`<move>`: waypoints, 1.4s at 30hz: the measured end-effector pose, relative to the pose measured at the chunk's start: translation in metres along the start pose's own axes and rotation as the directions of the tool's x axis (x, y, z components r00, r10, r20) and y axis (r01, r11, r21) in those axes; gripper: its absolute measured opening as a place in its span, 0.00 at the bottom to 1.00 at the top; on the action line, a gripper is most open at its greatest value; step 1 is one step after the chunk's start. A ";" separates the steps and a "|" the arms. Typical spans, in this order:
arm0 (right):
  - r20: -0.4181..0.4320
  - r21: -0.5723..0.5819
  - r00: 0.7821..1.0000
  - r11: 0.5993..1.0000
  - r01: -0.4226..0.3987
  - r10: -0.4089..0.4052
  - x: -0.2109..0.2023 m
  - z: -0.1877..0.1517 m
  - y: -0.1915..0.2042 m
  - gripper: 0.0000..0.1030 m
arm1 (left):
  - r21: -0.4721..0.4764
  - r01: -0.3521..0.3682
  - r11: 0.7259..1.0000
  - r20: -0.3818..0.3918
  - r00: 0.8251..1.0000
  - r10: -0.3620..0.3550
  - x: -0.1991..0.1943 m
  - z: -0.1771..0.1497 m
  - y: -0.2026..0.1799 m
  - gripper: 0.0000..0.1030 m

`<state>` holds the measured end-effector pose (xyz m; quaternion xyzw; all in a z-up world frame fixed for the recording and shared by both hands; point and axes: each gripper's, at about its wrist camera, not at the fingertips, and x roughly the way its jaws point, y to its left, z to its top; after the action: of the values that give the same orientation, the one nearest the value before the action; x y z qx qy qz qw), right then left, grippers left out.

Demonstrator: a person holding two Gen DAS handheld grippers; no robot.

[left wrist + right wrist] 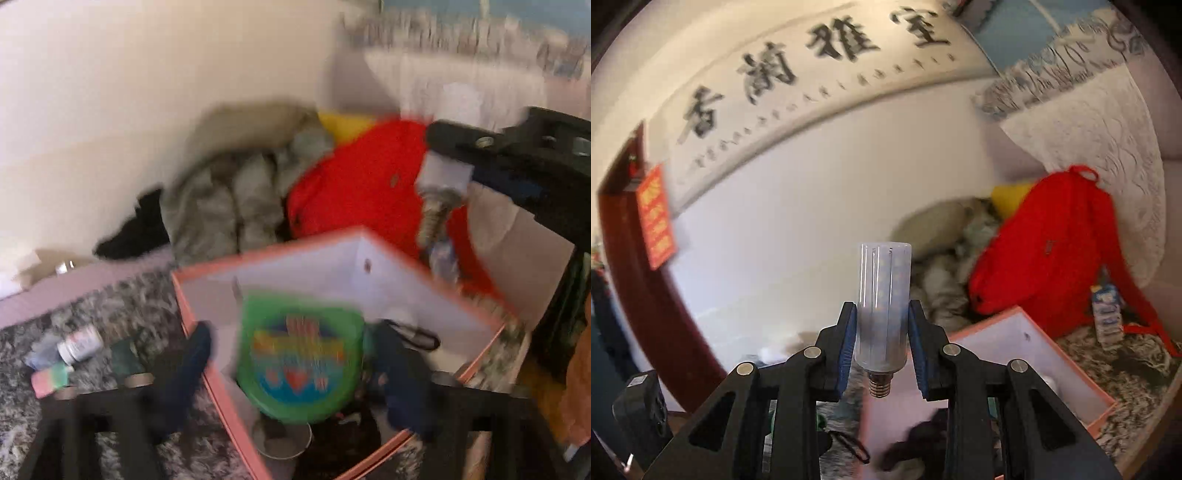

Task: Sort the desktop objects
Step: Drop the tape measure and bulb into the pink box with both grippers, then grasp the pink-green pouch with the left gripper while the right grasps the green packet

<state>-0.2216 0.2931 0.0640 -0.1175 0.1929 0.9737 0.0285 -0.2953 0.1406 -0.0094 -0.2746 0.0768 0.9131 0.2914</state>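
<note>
My left gripper (291,354) holds a round green tin with a colourful label (299,363) between its blue pads, over the open pink-rimmed white box (266,258). My right gripper (882,332) is shut on a frosted LED corn bulb (882,306), held upright with its screw base down, above the near edge of the same box (1071,373). In the left wrist view the right gripper (517,158) enters at the upper right with the bulb (439,195) hanging above the box's far corner. A black clip (417,338) lies inside the box.
A small white bottle (79,345) and a pink-green eraser (50,380) lie on the mottled cloth left of the box. A red backpack (1045,251), grey-green jacket (229,199) and a small carton (1108,310) sit behind. A black binder clip (849,445) lies below my right gripper.
</note>
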 end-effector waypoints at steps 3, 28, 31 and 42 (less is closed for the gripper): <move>-0.222 0.049 0.971 0.993 0.107 -0.094 0.057 -0.018 -0.037 0.79 | 0.022 -0.028 0.999 -0.058 0.998 0.029 0.020 -0.008 -0.005 0.87; -0.574 0.079 0.793 0.978 -0.191 0.202 0.211 -0.142 0.143 0.95 | -0.212 -0.387 0.897 -0.267 0.906 0.328 0.009 -0.123 0.256 0.95; -0.631 -0.031 0.774 0.997 -0.077 0.040 0.257 -0.168 0.150 0.95 | -0.227 -0.383 0.895 -0.314 0.899 0.305 0.038 -0.127 0.277 0.95; -0.662 -0.256 0.720 0.966 0.044 -0.208 0.366 -0.237 0.130 0.96 | -0.399 -0.358 0.844 -0.370 0.905 0.209 0.147 -0.130 0.352 0.94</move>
<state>-0.5387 0.0859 -0.1885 -0.4826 0.0712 0.8729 0.0088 -0.5380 -0.1140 -0.2052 -0.4615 -0.0551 0.8832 0.0625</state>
